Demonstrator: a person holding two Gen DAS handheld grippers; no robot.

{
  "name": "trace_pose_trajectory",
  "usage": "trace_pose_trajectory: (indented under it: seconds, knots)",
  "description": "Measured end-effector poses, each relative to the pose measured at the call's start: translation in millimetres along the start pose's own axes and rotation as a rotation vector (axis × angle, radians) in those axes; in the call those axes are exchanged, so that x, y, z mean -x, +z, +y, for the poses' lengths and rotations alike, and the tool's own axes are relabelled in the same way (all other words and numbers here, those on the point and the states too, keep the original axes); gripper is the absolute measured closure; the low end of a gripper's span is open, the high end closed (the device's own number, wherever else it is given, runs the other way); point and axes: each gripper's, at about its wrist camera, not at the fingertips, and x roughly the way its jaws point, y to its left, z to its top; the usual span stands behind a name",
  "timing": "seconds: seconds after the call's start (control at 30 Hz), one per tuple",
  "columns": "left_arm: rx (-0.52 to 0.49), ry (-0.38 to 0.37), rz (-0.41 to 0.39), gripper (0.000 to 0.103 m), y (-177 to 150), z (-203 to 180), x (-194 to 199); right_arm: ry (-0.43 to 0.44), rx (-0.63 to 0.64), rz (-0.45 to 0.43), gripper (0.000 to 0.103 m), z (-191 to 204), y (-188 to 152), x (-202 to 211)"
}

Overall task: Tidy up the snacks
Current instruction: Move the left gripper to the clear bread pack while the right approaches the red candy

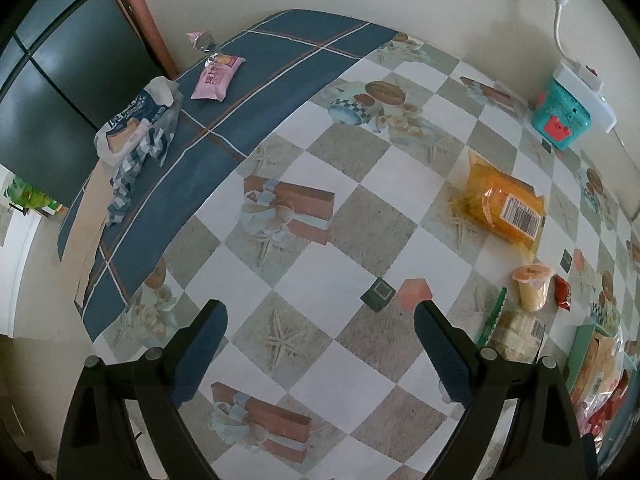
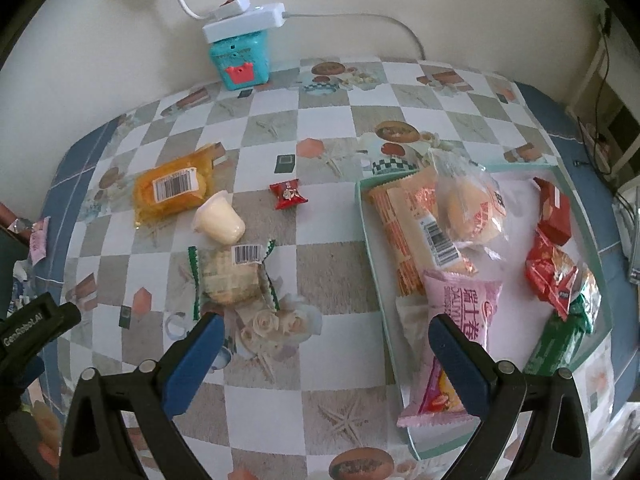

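My left gripper is open and empty above the checkered tablecloth. My right gripper is open and empty, just left of a mint tray that holds several snacks, among them a pink roll pack and an orange biscuit pack. Loose on the table lie an orange packet, also in the left wrist view, a pudding cup, a small red candy and a green-edged cracker pack. A pink snack and a blue bread bag lie at the far left edge.
A teal toy box with a white power strip on top stands against the back wall. The other gripper's body shows at the right wrist view's left edge. A dark cabinet stands beyond the table's left edge.
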Motion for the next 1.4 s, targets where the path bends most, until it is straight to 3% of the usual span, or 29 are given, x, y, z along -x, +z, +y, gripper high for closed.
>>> trace_pose_trajectory:
  seconds: [0.73, 1.1, 1.4]
  knots:
    - [-0.012, 0.004, 0.017, 0.008, 22.4, -11.7, -22.2, 0.008, 0.01, 0.008, 0.0, 15.6, 25.4, -20.6]
    - [-0.028, 0.007, 0.031, 0.008, 24.4, -20.0, -32.1, 0.047, -0.07, -0.012, 0.0, -6.5, 43.6, -20.9]
    - [-0.062, -0.019, 0.045, 0.008, 20.5, -34.2, -35.5, 0.014, -0.09, -0.002, 0.0, -20.5, 50.1, -28.4]
